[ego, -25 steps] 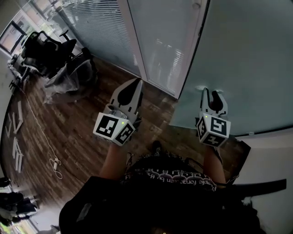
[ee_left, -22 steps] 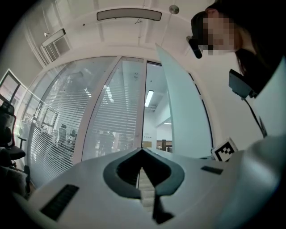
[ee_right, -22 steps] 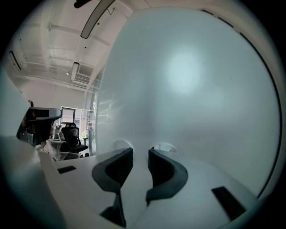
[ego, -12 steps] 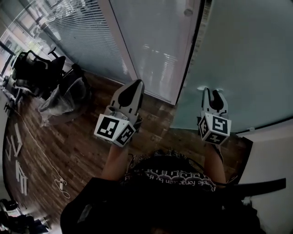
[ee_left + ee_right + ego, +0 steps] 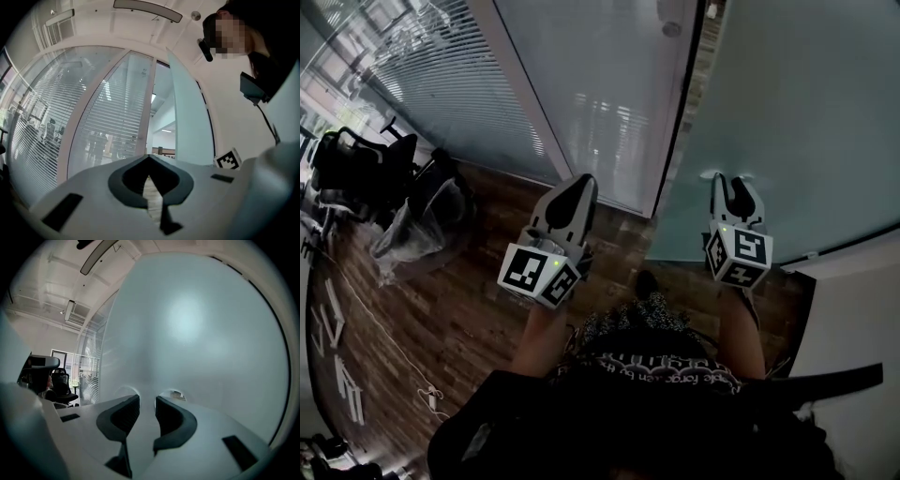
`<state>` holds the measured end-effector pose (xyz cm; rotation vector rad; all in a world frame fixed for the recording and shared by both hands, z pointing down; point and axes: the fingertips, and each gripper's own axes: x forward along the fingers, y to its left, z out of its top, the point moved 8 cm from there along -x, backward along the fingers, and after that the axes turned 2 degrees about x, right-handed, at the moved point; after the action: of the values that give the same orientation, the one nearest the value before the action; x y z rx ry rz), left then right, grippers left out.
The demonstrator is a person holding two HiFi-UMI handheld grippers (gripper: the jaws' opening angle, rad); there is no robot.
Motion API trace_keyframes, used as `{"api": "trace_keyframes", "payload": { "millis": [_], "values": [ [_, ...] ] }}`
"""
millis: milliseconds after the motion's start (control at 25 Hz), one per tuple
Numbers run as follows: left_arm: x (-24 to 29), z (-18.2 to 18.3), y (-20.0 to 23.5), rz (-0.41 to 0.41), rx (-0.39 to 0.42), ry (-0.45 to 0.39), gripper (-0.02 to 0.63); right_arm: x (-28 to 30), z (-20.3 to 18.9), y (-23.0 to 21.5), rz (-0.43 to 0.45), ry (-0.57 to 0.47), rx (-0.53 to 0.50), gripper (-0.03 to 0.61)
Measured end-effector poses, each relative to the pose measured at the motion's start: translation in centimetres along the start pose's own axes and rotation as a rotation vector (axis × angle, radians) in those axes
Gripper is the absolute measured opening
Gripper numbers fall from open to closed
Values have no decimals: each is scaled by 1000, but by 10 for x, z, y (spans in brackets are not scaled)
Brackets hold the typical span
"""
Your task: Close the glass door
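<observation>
Head view from my remote seat: two grippers out in front, one marker cube [image 5: 539,272] on the back of each; left gripper [image 5: 577,187] hangs over the wooden floor [image 5: 459,300] and points at the bottom of the one fixed glass pane [image 5: 591,84]; its tongs are pressed together at the tips with nothing in them, and the left gripper view backs that up, just a sliver of floor showing lower down between them.

Right gripper [image 5: 730,185] is nose-on to the frosted glass door [image 5: 797,122]; tongs apart, nothing between them; in the right gripper view I can count two little round reflections of the tips in the glass, so it's right up at the surface, though I can't tell if it actually touches.

One door leaf, on the right side of the head view, standing ajar; one dark gap runs between its edge and the white frame of the fixed pane.

Other stuff: blinds [image 5: 441,84] behind the glass on the left; at least two dark office chairs [image 5: 352,164], hard to count exactly; one plastic-wrapped bundle [image 5: 417,225] beside them; one white cable [image 5: 427,398] lying on the floor.
</observation>
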<state>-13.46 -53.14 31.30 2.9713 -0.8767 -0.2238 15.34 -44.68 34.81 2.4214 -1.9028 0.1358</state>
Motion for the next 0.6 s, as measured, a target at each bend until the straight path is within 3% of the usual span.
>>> {"api": "trace_keyframes", "payload": {
  "millis": [600],
  "values": [
    [54,-1,28,3,10,-10,2,52,11,-13,-25,18,-12,107]
  ]
}}
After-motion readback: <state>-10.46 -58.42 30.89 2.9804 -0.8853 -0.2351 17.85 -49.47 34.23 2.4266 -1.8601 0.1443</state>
